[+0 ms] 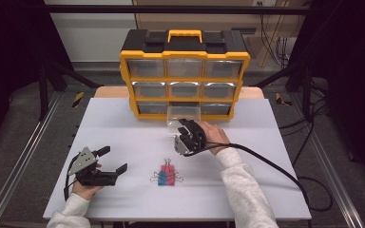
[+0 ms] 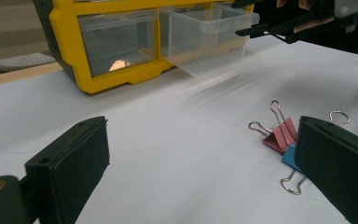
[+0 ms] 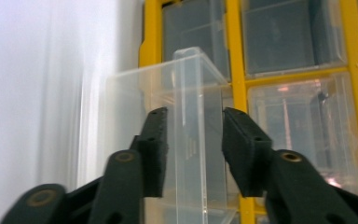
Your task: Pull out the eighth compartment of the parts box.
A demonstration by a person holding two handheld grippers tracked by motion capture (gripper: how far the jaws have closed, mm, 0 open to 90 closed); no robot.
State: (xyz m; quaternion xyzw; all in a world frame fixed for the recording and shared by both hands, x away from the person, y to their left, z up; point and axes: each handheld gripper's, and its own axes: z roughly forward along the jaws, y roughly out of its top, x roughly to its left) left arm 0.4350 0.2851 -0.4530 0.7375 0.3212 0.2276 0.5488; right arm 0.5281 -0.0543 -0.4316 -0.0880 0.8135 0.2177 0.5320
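Observation:
A yellow and black drawer organizer point(image 1: 184, 53) stands at the back of the white table point(image 1: 119, 123). Its bottom middle clear drawer point(image 1: 182, 114) is pulled out toward me and looks empty. My right gripper point(image 1: 184, 124) points at the drawer's front. In the right gripper view the jaws point(image 3: 193, 126) straddle the drawer's point(image 3: 135, 93) upright handle rib with a gap on each side, so it is open. My left gripper point(image 1: 114, 159) rests open at the table's left, nothing between its fingers. A bunch of pink and blue binder clips point(image 1: 166, 176) lies between the hands.
The organizer point(image 2: 65, 28) has three rows of clear drawers, the others pushed in. In the left gripper view the binder clips point(image 2: 279, 140) lie just beside the right-hand jaw. Black frame bars and cables run along both sides of the table.

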